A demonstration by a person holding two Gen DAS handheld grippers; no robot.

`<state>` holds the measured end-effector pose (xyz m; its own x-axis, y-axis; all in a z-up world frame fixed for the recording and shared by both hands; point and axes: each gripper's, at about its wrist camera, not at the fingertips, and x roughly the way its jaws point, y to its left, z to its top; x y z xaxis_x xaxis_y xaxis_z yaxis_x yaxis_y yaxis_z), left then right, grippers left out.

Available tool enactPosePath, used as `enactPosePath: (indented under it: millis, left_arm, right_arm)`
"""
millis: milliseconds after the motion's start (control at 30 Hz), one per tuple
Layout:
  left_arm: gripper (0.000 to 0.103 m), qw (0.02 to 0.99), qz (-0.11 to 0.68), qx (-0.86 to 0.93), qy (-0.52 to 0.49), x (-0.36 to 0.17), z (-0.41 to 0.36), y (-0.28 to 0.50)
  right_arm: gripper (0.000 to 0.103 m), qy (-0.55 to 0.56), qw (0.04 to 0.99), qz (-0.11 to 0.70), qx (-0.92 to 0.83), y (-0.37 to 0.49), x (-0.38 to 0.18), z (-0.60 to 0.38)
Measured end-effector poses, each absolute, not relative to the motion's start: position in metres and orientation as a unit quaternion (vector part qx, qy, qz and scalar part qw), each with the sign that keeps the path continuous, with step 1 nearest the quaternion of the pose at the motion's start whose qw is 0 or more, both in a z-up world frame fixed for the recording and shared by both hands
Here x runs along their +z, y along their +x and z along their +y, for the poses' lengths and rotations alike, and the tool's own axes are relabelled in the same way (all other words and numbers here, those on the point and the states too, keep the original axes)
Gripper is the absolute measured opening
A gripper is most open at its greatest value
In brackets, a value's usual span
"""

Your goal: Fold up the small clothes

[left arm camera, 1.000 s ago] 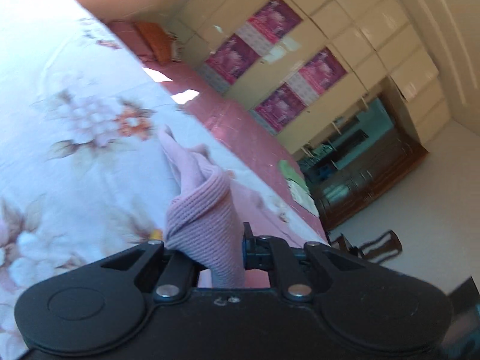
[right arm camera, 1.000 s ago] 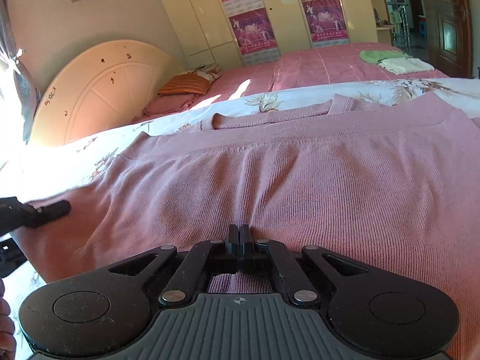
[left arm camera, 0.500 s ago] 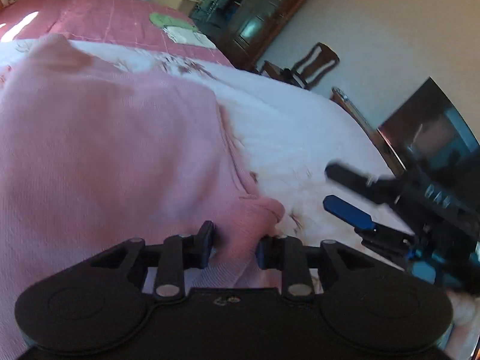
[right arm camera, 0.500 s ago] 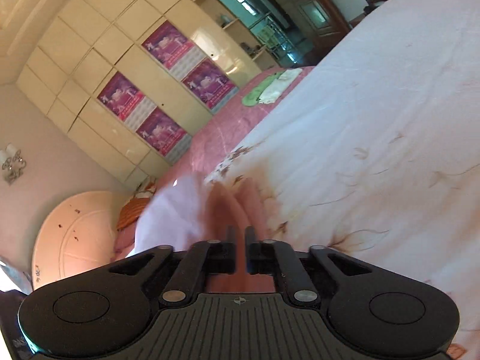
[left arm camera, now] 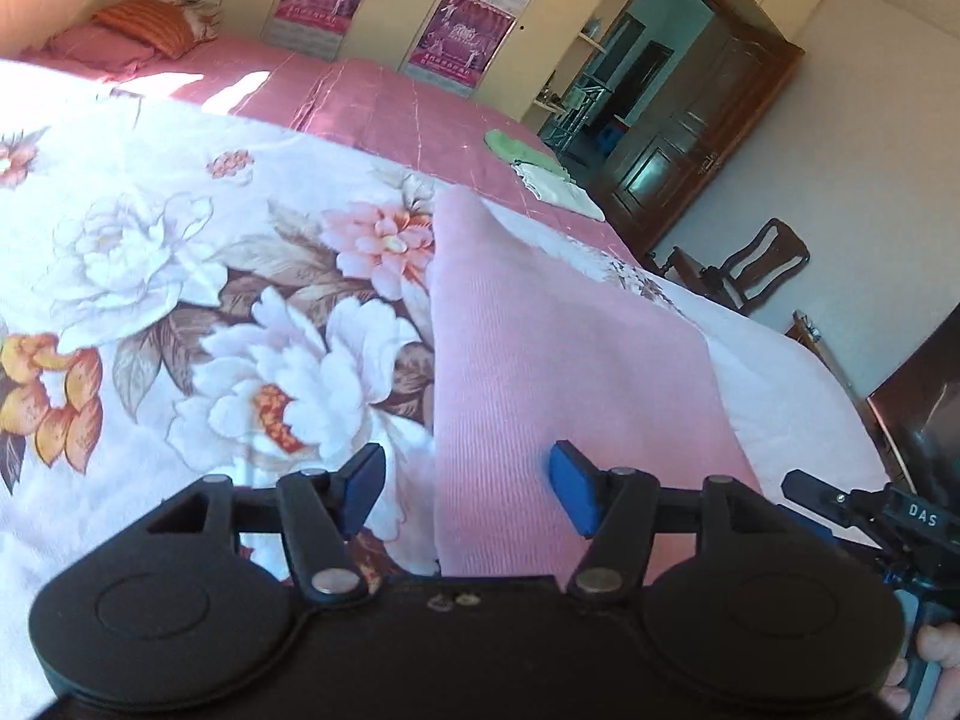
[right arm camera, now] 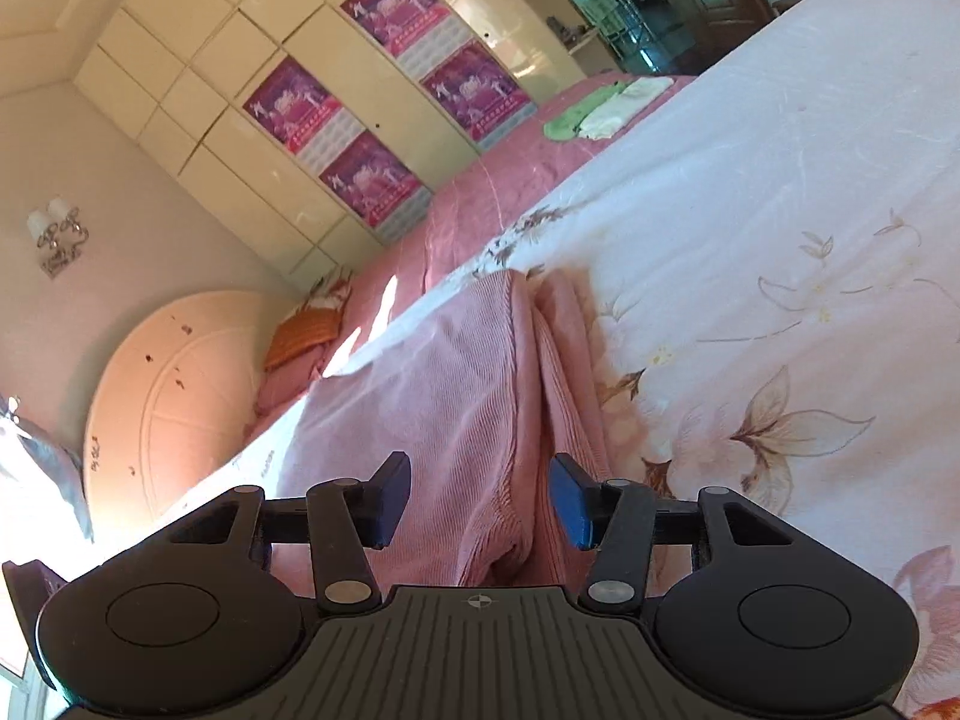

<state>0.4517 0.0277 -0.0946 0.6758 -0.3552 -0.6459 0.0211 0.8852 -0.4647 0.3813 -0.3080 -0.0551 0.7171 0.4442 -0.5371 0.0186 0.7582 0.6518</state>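
A pink knit garment [left arm camera: 558,348] lies folded in a long strip on the flowered bedspread [left arm camera: 180,276]. My left gripper [left arm camera: 468,486] hangs just over its near end. Its jaws are opening, and the cloth's left edge lies between the blue pads [left arm camera: 573,495], which do not press on it. In the right wrist view the same garment [right arm camera: 456,384] shows a doubled fold. My right gripper [right arm camera: 480,498] is over that fold, its jaws closing with cloth between them, untouched. The right gripper [left arm camera: 870,510] also shows at the left view's right edge, held by a hand [left arm camera: 927,657].
Green and white folded clothes [left arm camera: 540,171] lie on the pink sheet beyond. An orange pillow [left arm camera: 144,21] and a round headboard [right arm camera: 162,396] are at the bed's head. A wardrobe with posters [right arm camera: 384,120], a wooden chair [left arm camera: 750,270] and a dark screen [left arm camera: 924,420] stand around.
Both grippers were shut on the pink cloth and have let it go. The garment, lifted and carried over before, now lies folded on the bedspread, and both jaws stand apart.
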Motion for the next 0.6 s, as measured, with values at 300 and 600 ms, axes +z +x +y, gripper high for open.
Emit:
enactPosePath:
  millis: [300,600]
  left_arm:
    - [0.069,0.894,0.382,-0.124,-0.197,-0.092,0.039,0.461]
    - [0.063,0.893,0.391,-0.126,-0.183,-0.092,0.036,0.481]
  right_arm:
    - [0.052,0.242,0.868,0.41,0.144,0.42,-0.07,-0.286]
    - [0.01,0.137,0.898,0.396,0.135,0.421,-0.068,-0.261]
